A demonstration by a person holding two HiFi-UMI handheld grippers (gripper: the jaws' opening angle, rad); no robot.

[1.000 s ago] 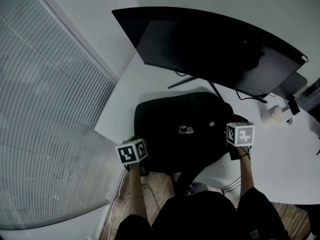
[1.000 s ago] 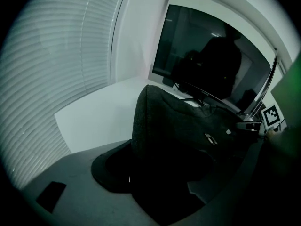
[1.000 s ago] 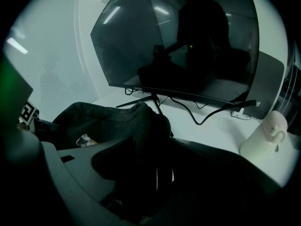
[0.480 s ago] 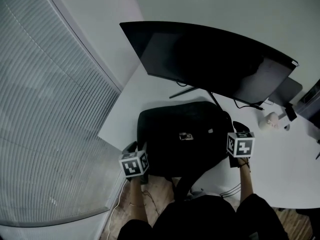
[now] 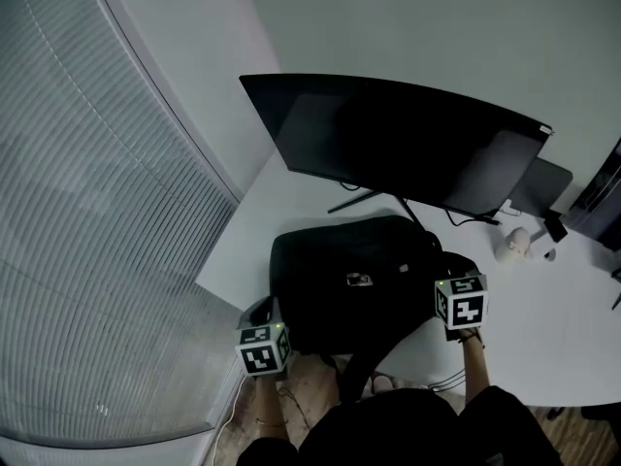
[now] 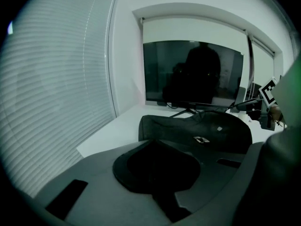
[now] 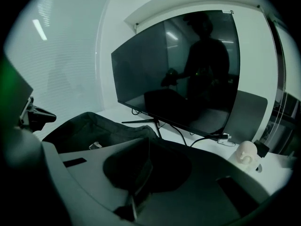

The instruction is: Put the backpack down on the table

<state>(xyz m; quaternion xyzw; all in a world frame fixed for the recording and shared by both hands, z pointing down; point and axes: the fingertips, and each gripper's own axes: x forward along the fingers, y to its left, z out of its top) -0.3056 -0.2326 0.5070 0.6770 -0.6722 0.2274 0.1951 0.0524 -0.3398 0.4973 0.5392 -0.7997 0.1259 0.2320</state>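
Note:
The black backpack (image 5: 354,280) lies flat on the white table (image 5: 243,231) in front of the monitor, with a strap (image 5: 364,357) hanging over the near edge. My left gripper (image 5: 260,313) is off the bag's near-left corner, clear of it, jaws shut on nothing. My right gripper (image 5: 458,262) hovers by the bag's right side, also shut and empty. In the left gripper view the closed jaws (image 6: 155,144) point at the backpack (image 6: 197,131) ahead. The right gripper view has the shut jaws (image 7: 146,141) with the backpack (image 7: 89,126) to their left.
A wide curved monitor (image 5: 388,144) stands behind the bag, with cables at its foot. A small white figurine (image 5: 514,243) sits at the right beside dark gear. Window blinds (image 5: 97,212) fill the left. Cables lie on the floor below the table edge.
Both grippers have drawn back from the backpack's sides toward me and lifted. The backpack stays flat on the table.

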